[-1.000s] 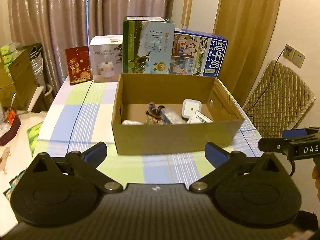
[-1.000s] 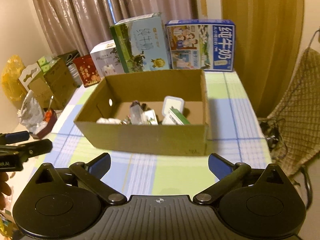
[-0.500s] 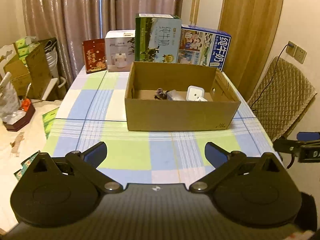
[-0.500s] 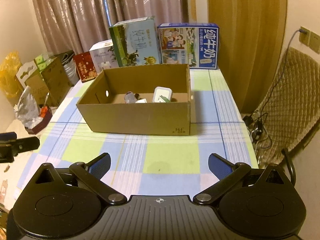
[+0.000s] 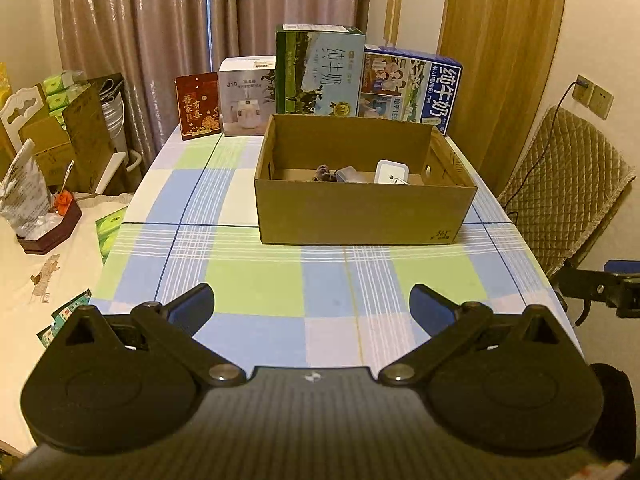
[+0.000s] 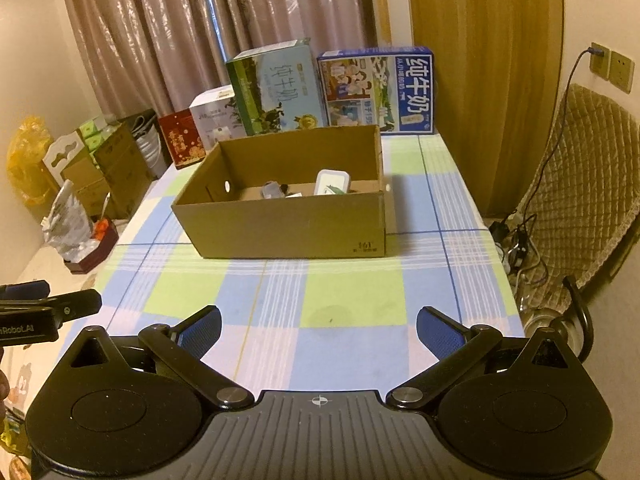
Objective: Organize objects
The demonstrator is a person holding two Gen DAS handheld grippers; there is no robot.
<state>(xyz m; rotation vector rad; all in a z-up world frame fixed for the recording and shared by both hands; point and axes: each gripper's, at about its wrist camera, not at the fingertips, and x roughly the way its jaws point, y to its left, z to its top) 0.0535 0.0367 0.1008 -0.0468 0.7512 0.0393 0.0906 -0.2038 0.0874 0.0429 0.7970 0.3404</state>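
We hold the left gripper (image 5: 311, 304) and right gripper (image 6: 318, 326) released and empty, well short of the cardboard box (image 5: 362, 208) on the desk (image 5: 256, 284), so sorting looks finished or paused, pending another loose thing.

A home dining room: checked cloth on the table (image 5: 256, 276), drawn curtains (image 5: 160, 40) at 12 o'clock, a quilted chair (image 5: 568, 192) at 3 o'clock.

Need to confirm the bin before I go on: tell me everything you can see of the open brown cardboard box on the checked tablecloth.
The open brown cardboard box is a plain, lidless rectangle sitting flat on the checked tablecloth, with a round hole in each end wall and a small print at one lower front corner. Inside lie a white square item and a few small things, too small to identify. Neither gripper touches it.
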